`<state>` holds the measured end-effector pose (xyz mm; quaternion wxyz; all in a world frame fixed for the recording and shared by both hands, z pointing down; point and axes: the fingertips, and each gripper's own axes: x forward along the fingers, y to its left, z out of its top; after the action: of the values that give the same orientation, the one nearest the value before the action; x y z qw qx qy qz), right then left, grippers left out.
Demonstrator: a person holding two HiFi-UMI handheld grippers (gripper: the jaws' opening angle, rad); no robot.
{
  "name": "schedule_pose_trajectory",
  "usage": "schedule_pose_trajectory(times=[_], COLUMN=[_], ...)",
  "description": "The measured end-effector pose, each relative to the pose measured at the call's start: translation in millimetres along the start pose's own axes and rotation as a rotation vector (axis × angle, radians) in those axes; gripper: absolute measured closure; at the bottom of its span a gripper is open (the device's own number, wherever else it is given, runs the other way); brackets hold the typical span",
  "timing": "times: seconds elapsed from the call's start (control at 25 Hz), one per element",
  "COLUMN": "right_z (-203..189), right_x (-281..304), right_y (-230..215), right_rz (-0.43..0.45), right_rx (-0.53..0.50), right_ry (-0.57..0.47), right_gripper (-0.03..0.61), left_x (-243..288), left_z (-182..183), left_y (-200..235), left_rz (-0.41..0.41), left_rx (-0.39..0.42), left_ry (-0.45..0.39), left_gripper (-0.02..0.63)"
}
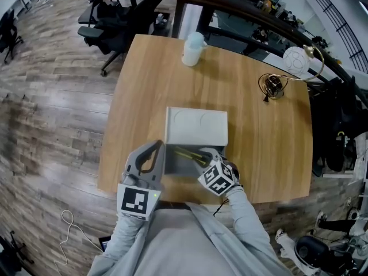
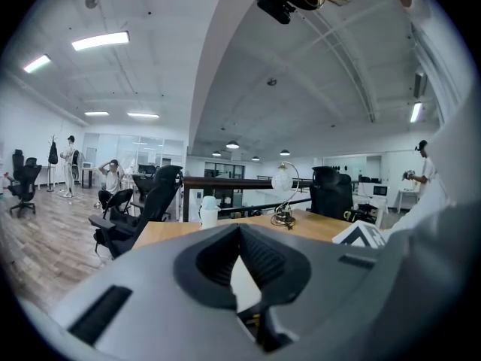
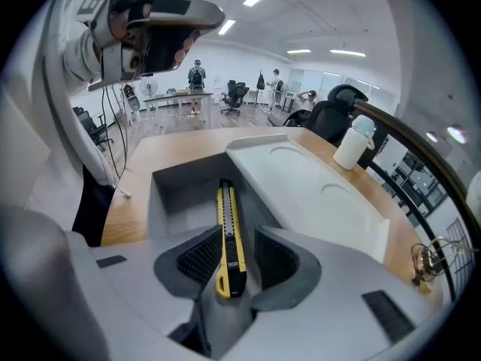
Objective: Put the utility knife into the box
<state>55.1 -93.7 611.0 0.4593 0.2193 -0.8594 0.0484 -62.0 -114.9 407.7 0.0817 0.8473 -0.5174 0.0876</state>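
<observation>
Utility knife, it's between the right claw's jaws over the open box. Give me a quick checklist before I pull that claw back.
1. Lid swung open, off the compartment: ok.
2. Utility knife lies lengthwise within the box walls: ok.
3. Right claw released: jaws apart, with a gap beside the knife: ok.
4. Knife's near end resting on the box floor, not on the claw: cannot tell.
5. Left claw shut on the box edge, steadying it: ok.
6. Blade retracted: cannot tell.
</observation>
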Motion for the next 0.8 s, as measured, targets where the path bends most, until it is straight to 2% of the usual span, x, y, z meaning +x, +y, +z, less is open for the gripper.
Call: schedule_pose_trajectory(times=[0.32,0.56,0.8], right_z=[24.1,43.2,70.2], right_x=[-43.3,-86.5,-141.7], right_y=[-14.5,-32.7,-58.2], right_rz=[-0.081,-0.179,-0.307], right_rx=[0.106,0.184,0.262], right_ry=[-0.157,-0.286,-0.475], right_gripper=[0.454,0.454,0.457], left_x=[0.3,2.1,6.7], left_z=[14.7,26.4,29.1], left_y=[-5.4,-10.7,-12.8], left_rz=[-0.018,-0.044,-0.059], left_rx=[0.026,0.073,0.098], left_ry=[-0.032,-0.061,-0.07], left_gripper=[0.594,0.594,0.594])
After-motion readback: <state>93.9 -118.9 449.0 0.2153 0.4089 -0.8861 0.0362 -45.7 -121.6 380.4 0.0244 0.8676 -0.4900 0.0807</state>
